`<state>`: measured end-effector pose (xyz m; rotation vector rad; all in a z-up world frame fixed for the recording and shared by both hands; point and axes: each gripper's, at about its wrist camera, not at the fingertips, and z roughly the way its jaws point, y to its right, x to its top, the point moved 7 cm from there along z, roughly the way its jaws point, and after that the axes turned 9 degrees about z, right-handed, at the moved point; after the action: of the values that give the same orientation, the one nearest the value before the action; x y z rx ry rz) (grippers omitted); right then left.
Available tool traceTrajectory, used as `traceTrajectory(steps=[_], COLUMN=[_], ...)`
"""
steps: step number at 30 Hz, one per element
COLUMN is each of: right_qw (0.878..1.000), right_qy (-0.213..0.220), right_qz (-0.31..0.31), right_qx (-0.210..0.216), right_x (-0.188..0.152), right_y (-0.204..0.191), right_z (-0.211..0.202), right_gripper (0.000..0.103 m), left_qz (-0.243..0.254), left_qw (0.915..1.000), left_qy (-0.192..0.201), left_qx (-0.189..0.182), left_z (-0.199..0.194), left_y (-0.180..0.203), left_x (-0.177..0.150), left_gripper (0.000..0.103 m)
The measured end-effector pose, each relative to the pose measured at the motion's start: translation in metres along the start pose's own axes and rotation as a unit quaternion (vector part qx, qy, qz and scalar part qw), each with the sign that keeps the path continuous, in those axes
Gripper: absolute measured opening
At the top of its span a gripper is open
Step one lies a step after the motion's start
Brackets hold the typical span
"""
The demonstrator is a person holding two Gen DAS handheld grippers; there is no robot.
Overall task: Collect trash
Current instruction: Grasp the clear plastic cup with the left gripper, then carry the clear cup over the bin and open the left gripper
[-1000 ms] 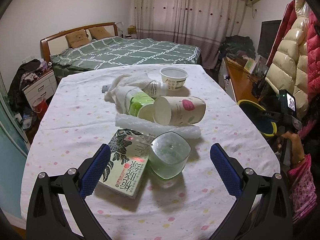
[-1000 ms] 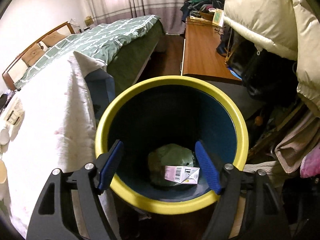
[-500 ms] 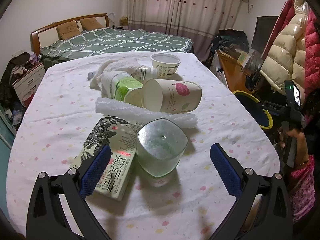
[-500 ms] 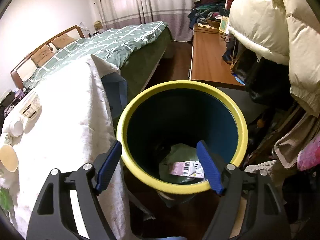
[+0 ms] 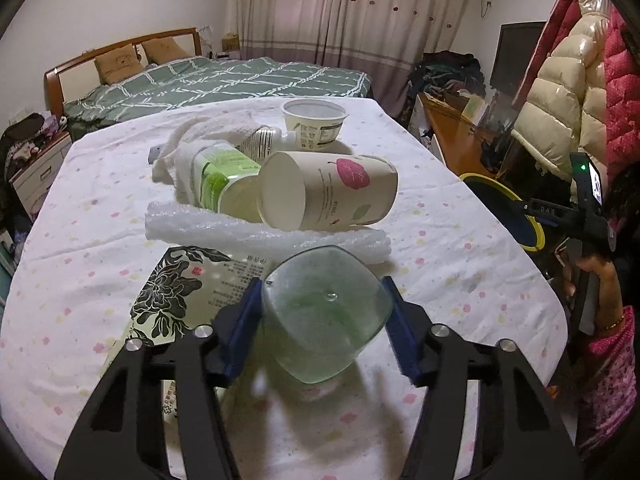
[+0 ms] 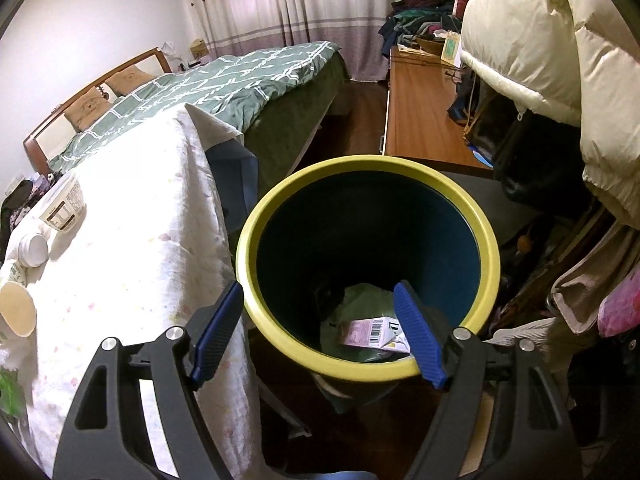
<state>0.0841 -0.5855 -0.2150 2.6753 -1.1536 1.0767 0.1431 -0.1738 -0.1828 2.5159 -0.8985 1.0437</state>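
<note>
My left gripper is shut on a clear greenish plastic bottle, whose square base faces the camera above the table. Behind it lie a foam wrap roll, a paper cup on its side, a green-labelled bottle, a white cloth and a yogurt tub. A flat printed box lies under the gripper. My right gripper is open and empty over the near rim of a yellow-rimmed blue bin, which holds a pink carton.
The table has a white dotted cloth; its edge hangs beside the bin. A bed, a wooden desk and hanging puffy coats surround the area. The right hand and its gripper show at the right.
My left gripper moved forward and closed on the clear bottle, lifting it. My right gripper drew back and left from over the bin, still open.
</note>
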Motion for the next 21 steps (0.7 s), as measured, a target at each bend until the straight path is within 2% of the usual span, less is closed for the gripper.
traceTrajectory(steps=[5,12,21], right_qw=[1.0,1.0,1.0], right_qy=[0.0,0.005,0.021], right_qz=[0.001,0.005,0.013], right_qx=[0.006,0.011,0.012], right_x=[-0.001,-0.001,0.002], right_y=[0.0,0.003,0.02], right_z=[-0.003,-0.008,-0.022], right_gripper=[0.073,0.073,0.073], left_qz=[0.006,0.026,0.072], left_qw=[0.9999,0.9996,0.9956], left_qy=[-0.003,0.004,0.03], left_qx=[0.008,-0.004,-0.053], left_z=[-0.004,-0.02,-0.025], left_y=[0.002,0.023,0.076], left_x=[0.001,0.011,0.062], left_gripper=[0.057,0.057,0.057])
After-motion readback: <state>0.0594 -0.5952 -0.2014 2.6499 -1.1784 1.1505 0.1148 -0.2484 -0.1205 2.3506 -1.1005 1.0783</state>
